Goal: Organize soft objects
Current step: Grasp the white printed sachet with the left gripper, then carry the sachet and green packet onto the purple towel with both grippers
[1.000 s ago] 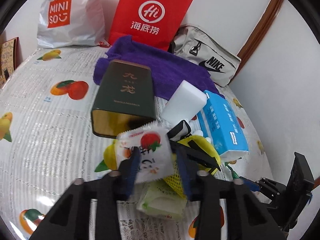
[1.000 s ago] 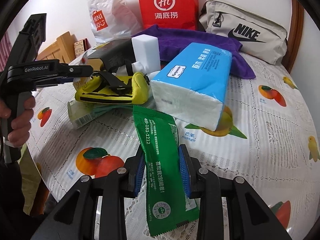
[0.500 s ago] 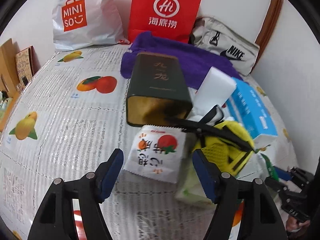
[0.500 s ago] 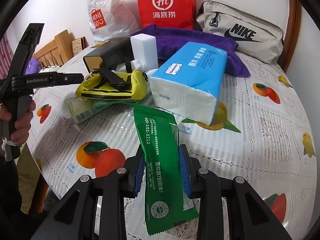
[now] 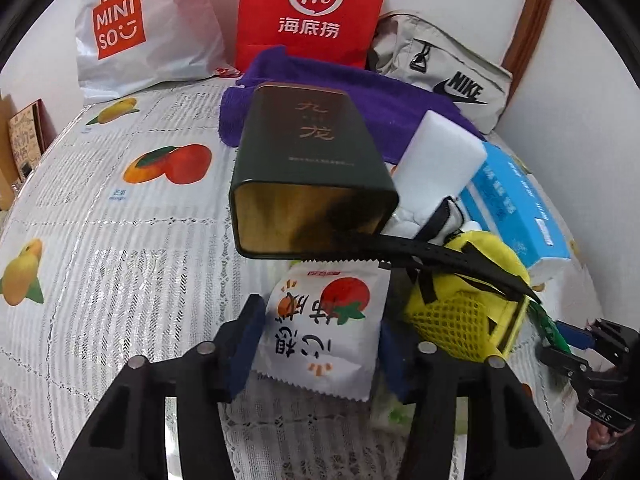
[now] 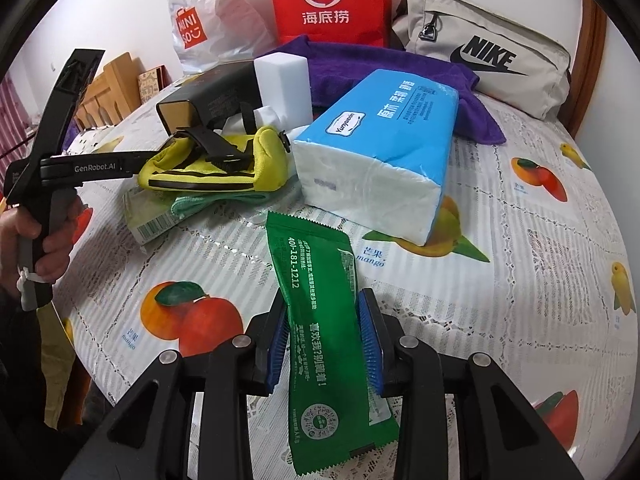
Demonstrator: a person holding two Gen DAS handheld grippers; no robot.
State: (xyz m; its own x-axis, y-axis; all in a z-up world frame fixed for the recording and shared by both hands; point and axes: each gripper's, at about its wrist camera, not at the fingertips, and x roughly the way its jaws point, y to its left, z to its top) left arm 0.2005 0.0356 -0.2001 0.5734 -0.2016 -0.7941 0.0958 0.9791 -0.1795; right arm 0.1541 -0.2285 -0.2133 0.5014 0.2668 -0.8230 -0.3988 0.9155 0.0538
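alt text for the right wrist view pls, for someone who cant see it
The right gripper has its jaws shut on a green packet above a fruit-print tablecloth. Behind lie a blue tissue pack, a yellow pouch and a purple towel; the left gripper enters from the left.

bright, even indoor light, soft shadows, sharp focus; fisheye bending and dark vignette at edges.

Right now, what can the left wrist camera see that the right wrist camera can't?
Only the left wrist view shows the white tomato snack packet between the closing left gripper.

Only the right wrist view shows the green packet gripped by the right gripper, and a hand holding the left gripper's handle.

Both show the dark tin, yellow pouch, blue tissue pack, purple towel and red bag.
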